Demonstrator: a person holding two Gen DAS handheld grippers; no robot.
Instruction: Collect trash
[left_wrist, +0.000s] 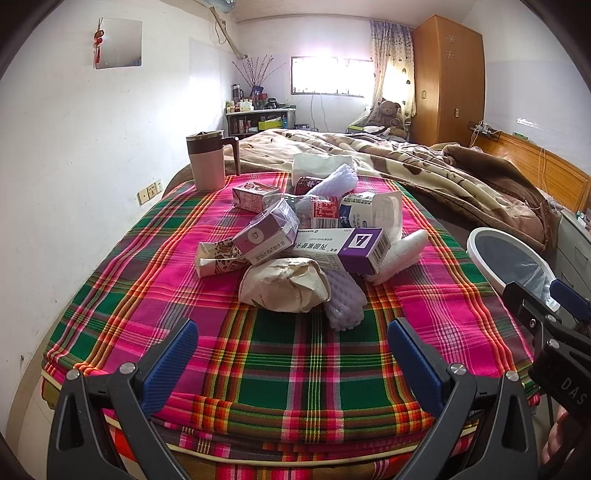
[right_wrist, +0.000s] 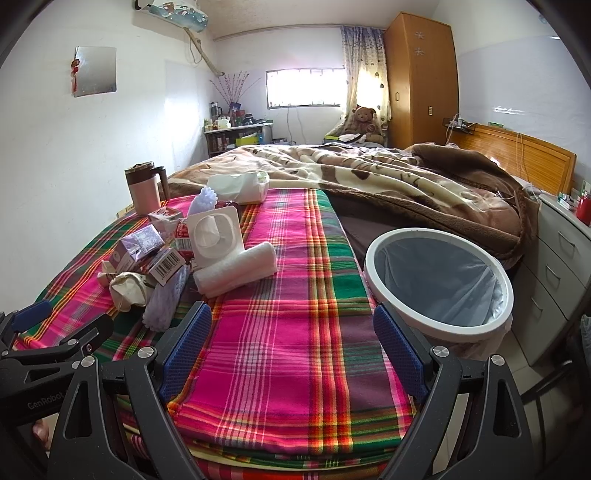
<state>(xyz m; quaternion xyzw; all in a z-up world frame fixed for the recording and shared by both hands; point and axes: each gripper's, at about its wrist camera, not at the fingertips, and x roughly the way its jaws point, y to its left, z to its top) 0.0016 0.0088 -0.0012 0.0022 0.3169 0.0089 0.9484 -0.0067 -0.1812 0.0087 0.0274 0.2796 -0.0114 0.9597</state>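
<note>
A pile of trash lies on the plaid blanket (left_wrist: 288, 354): a crumpled paper bag (left_wrist: 284, 282), a purple-and-white medicine box (left_wrist: 343, 249), small milk cartons (left_wrist: 266, 230), a yogurt cup (left_wrist: 369, 212), white foam wraps (left_wrist: 402, 254). The pile also shows in the right wrist view (right_wrist: 166, 254). My left gripper (left_wrist: 291, 354) is open and empty, just short of the paper bag. My right gripper (right_wrist: 291, 343) is open and empty over bare blanket, right of the pile. A white bin (right_wrist: 439, 280) with a clear liner stands beside the bed at the right.
A pink mug (left_wrist: 207, 162) with a brown lid stands at the blanket's far left corner. A tissue pack (left_wrist: 317, 166) lies behind the pile. A brown quilt (right_wrist: 388, 181) covers the far bed. A grey drawer unit (right_wrist: 561, 266) stands right of the bin.
</note>
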